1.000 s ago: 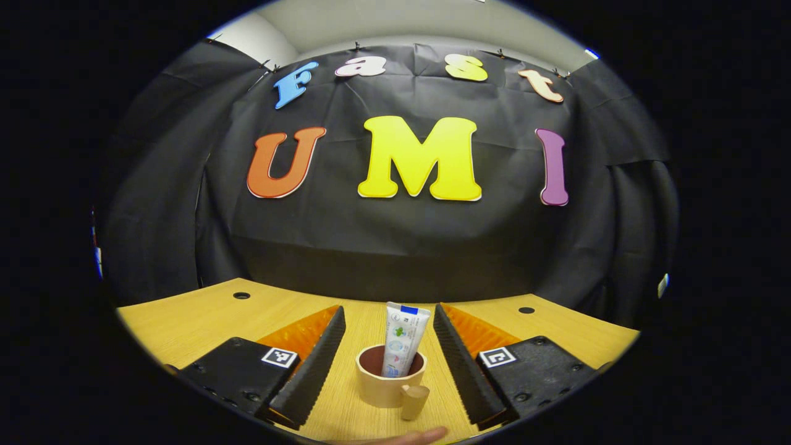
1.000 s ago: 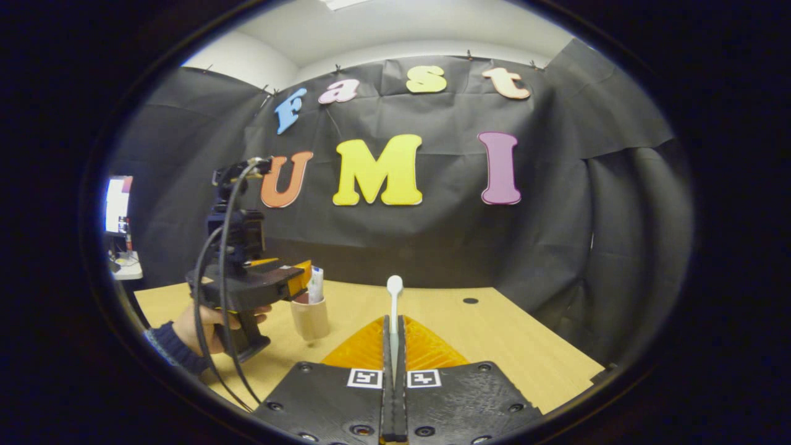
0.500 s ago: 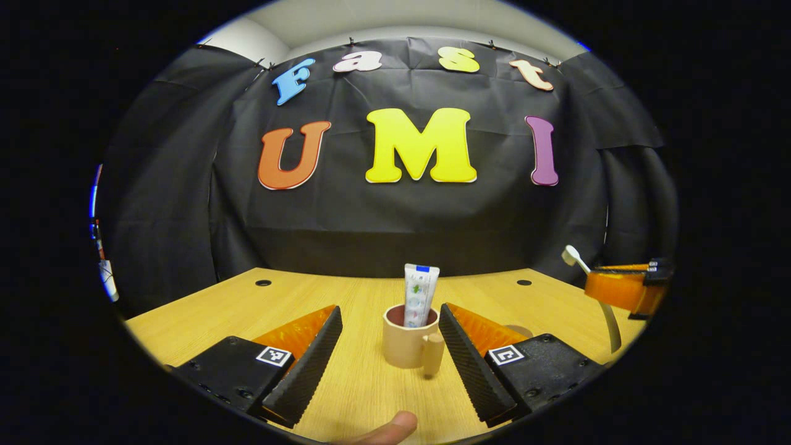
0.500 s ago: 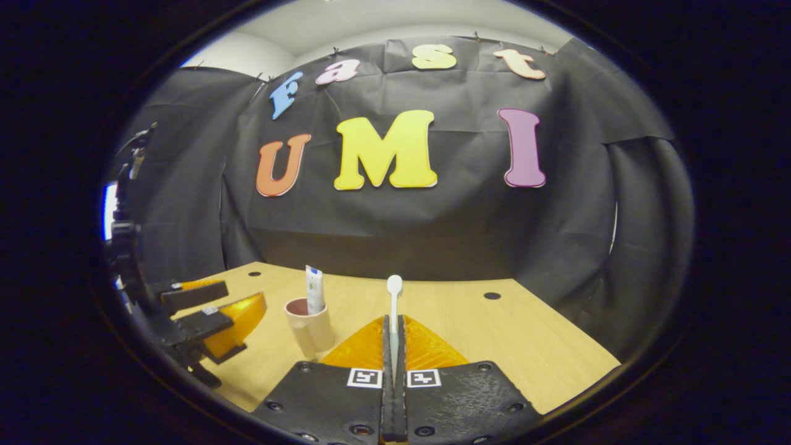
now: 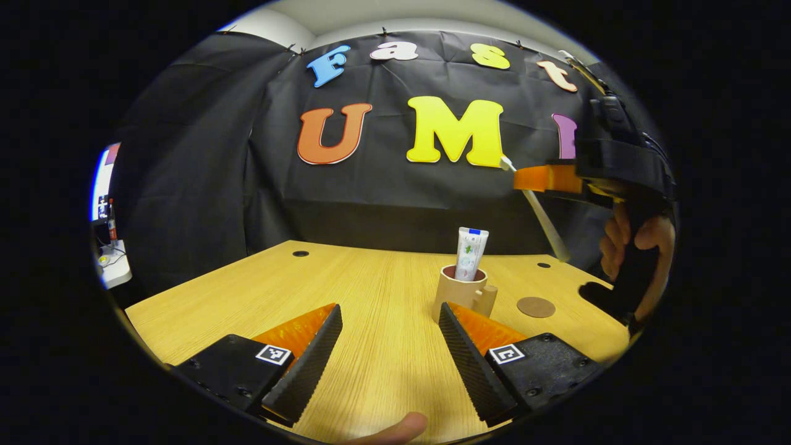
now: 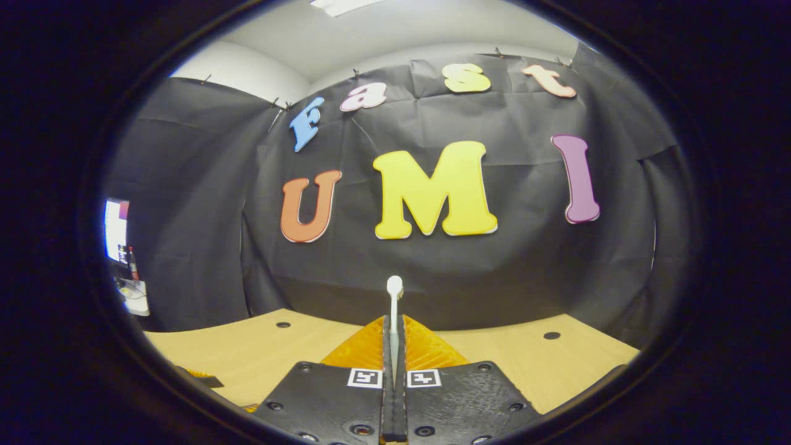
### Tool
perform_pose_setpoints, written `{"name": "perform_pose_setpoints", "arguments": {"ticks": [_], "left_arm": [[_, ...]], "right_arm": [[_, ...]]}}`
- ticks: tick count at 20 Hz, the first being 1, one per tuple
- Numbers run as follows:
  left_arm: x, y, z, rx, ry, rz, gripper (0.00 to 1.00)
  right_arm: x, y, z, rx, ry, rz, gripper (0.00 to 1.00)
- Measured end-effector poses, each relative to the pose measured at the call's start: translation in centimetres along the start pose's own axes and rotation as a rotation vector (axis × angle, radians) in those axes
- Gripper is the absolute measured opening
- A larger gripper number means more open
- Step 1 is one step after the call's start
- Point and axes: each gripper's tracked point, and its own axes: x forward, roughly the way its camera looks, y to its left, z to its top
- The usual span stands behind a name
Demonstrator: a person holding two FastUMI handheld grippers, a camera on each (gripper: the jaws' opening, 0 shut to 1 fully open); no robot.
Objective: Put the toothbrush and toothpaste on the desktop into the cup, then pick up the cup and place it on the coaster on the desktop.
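Left gripper view: we see our left gripper low over the desk, its fingers spread wide with nothing between them. The desk is pale wood with small dark holes near its far edge. Beyond the right-hand finger stands the cup, upright, handle towards us, with the toothpaste standing in it, top end up. The round brown coaster lies flat just right of the cup, apart from it. High on the right we see the right gripper, held by a hand, pinching the toothbrush, which slants down from head to handle end, well above the desk and to the right of the cup. Black cloth backs the desk; a lit screen sits far left.

Right gripper view: the right gripper is pressed together on the toothbrush, head pointing up and forward. We see desk below on both sides, cloth wall behind, white ceiling above, the screen at left.
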Motion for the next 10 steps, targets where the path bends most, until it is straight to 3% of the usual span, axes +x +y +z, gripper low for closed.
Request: {"name": "perform_pose_setpoints", "arguments": {"ticks": [5, 10], "left_arm": [[-1.4, -0.8, 1.4, -0.031, -0.054, -0.058, 1.0], [-1.1, 1.2, 1.5, -0.052, -0.068, -0.029, 1.0]], "right_arm": [[3.9, 1.9, -2.4, -0.021, 0.06, -0.012, 0.0], [5.8, 1.9, -4.2, -0.016, 0.09, -0.044, 0.0]]}}
